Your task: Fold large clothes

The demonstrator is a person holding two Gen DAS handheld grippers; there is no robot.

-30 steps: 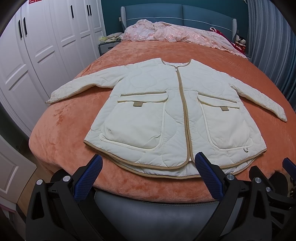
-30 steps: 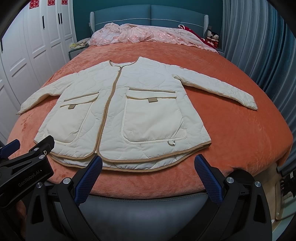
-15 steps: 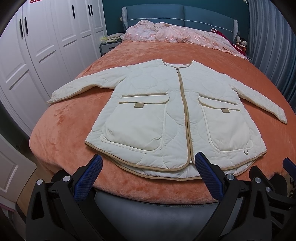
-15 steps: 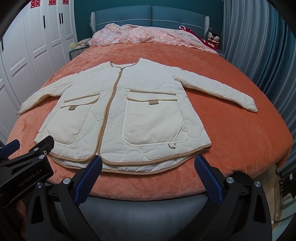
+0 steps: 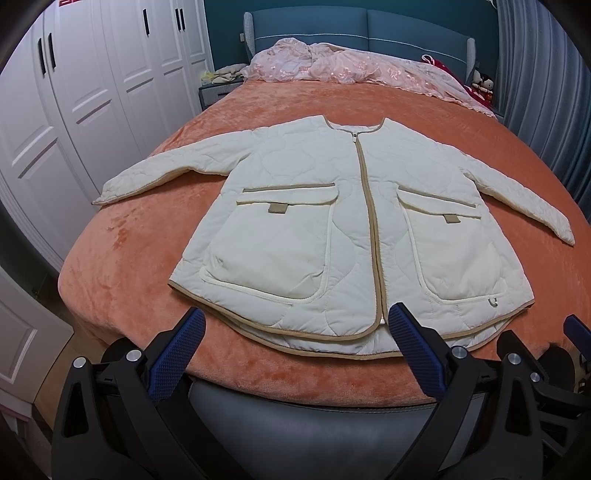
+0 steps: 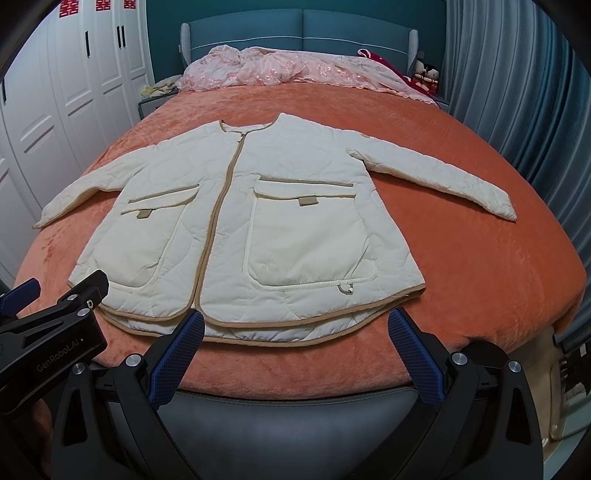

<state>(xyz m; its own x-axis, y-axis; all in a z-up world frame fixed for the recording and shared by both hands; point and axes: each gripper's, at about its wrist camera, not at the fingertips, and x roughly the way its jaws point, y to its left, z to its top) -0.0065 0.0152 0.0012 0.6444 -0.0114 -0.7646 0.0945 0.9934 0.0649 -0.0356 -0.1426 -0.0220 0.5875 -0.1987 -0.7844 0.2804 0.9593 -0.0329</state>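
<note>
Cream quilted jacket (image 5: 332, 236) lies flat, front up, on the orange blanket (image 5: 122, 280) covering the bed (image 6: 303, 417). Zipper closed, tan trim down the middle and round the hem. Both sleeves spread out to the sides, collar toward the headboard (image 5: 365, 27), hem toward the foot end near the cameras. Two big patch pockets with flaps on the front.

Left gripper (image 5: 295, 354) hangs just off the foot of the bed, fingers wide apart, holding nothing, blue pads (image 5: 173, 354) short of the hem. Right gripper (image 6: 295, 354) same: fingers spread, empty, just short of the hem.

Pink lacy bedding (image 5: 354, 66) bunched by the headboard. White wardrobe (image 5: 85, 96) on the left, blue curtain (image 6: 517, 92) on the right.
</note>
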